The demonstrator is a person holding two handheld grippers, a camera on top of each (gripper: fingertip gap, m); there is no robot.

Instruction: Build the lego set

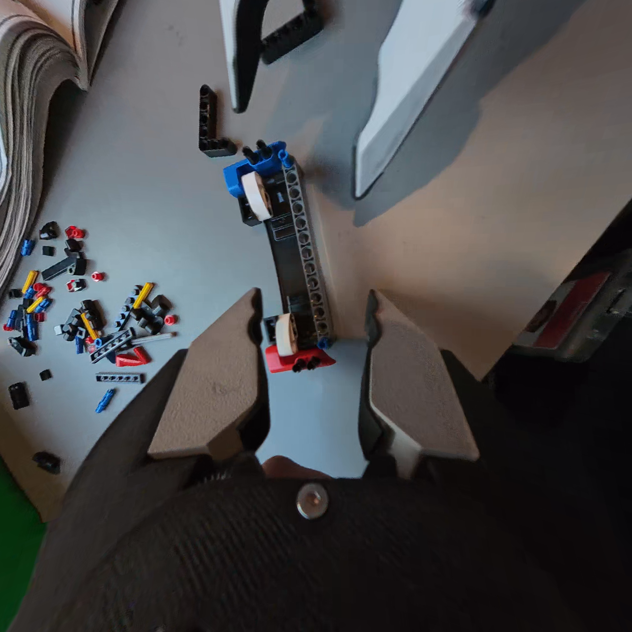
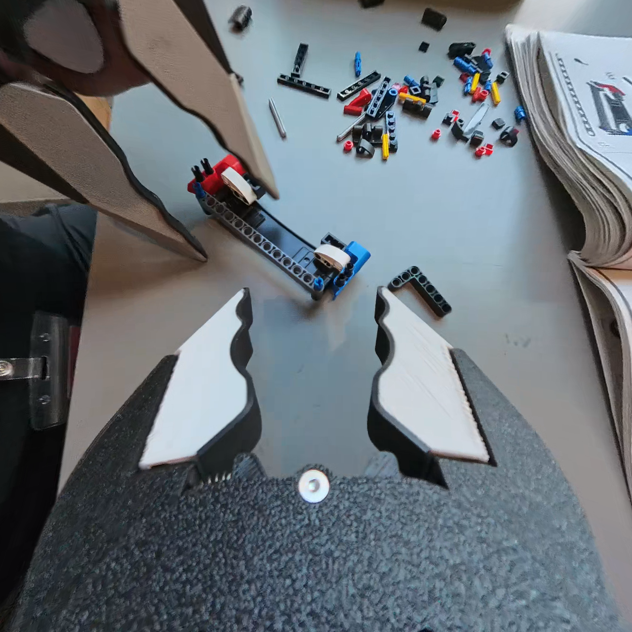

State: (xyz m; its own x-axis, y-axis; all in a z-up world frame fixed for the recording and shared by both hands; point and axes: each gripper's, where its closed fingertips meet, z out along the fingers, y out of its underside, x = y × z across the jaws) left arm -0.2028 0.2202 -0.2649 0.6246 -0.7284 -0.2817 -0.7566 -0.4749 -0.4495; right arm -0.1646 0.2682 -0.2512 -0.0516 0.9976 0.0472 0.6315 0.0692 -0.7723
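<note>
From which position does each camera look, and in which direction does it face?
Left wrist view: sits on the left gripper, looks down along its open fingers at the red end of the lego assembly.
Right wrist view: sits on the right gripper, faces the assembly's blue end; the left gripper shows top left.
Shared: assembly, black L-beam, loose pieces, manual.

Nothing legible here honestly, the open instruction booklet (image 2: 581,113) has printed drawings and tiny marks but they're way too small and blurry to read.

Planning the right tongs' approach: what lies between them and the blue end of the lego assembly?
Only bare grey table, in the right wrist view; right tongs open, lego assembly ahead.
</note>
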